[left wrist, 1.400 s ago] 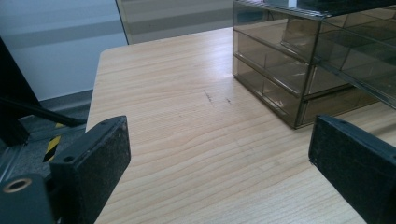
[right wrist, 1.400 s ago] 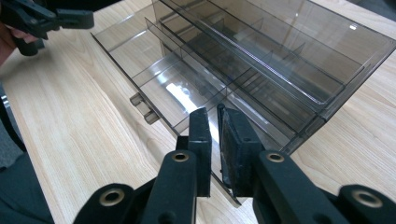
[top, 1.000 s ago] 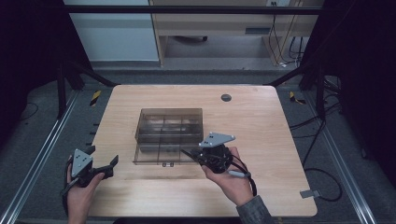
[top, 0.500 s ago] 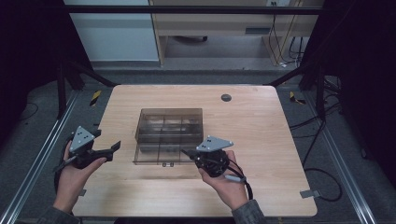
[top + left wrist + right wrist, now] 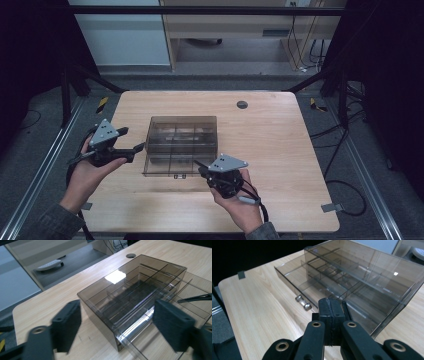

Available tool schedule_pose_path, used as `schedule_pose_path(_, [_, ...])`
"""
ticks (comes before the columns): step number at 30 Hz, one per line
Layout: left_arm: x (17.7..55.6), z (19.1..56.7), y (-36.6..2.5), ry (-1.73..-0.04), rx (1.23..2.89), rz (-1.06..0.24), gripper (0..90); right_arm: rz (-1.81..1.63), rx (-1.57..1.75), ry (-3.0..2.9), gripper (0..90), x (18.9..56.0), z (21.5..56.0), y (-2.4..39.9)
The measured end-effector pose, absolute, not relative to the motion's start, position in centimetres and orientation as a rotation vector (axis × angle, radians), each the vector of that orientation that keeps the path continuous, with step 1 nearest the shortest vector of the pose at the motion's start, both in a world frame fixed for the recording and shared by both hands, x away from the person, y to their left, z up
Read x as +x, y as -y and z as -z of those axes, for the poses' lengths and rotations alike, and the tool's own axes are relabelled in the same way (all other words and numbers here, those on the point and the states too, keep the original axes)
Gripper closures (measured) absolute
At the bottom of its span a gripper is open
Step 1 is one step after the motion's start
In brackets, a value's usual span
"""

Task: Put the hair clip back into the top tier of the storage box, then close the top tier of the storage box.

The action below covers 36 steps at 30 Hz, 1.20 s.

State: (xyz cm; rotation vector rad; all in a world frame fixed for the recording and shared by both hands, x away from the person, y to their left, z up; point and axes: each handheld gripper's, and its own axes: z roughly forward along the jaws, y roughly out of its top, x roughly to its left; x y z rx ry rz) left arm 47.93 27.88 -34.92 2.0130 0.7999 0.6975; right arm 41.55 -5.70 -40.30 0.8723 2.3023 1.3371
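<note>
A smoky clear plastic box (image 5: 183, 134) with inner dividers stands mid-table, its drawer (image 5: 172, 167) pulled partway toward me, a small metal knob (image 5: 303, 303) on the drawer's front. My left gripper (image 5: 136, 148) hovers off the box's left side. Its jaws have just been closing but still stand well apart (image 5: 120, 325), with nothing pressed between them and the box's corner beyond them. My right gripper (image 5: 198, 165) sits by the drawer's front right corner, jaws shut together (image 5: 331, 312) with nothing visible between them.
The wooden table (image 5: 280, 140) has a round cable hole (image 5: 242, 104) at the back. Black frame posts stand at both far corners, and cables (image 5: 345, 190) lie on the floor to the right.
My left hand has lifted and moved away from me along the box's left side, and its jaws have narrowed. The right hand has hardly shifted.
</note>
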Motion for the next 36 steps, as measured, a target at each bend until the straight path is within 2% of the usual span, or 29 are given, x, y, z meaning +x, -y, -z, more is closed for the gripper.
schedule_pose_path(6, [48.4,34.3,-26.3,-0.772,2.070,-0.701,36.2,-1.323,0.853,-2.345,90.0,41.4,41.2,5.4])
schedule_pose_path(12, [49.1,33.8,-25.8,-0.793,2.066,-0.633,54.8,-1.326,0.833,-2.357,90.0,41.0,42.2,4.9])
schedule_pose_path(24, [50.1,33.5,-25.4,-0.763,2.133,-0.626,88.1,-1.332,0.839,-2.356,90.0,40.5,43.4,4.8])
schedule_pose_path(36, [51.5,33.9,-24.6,-0.790,2.111,-0.630,89.6,-1.326,0.830,-2.365,90.0,40.1,44.6,4.1])
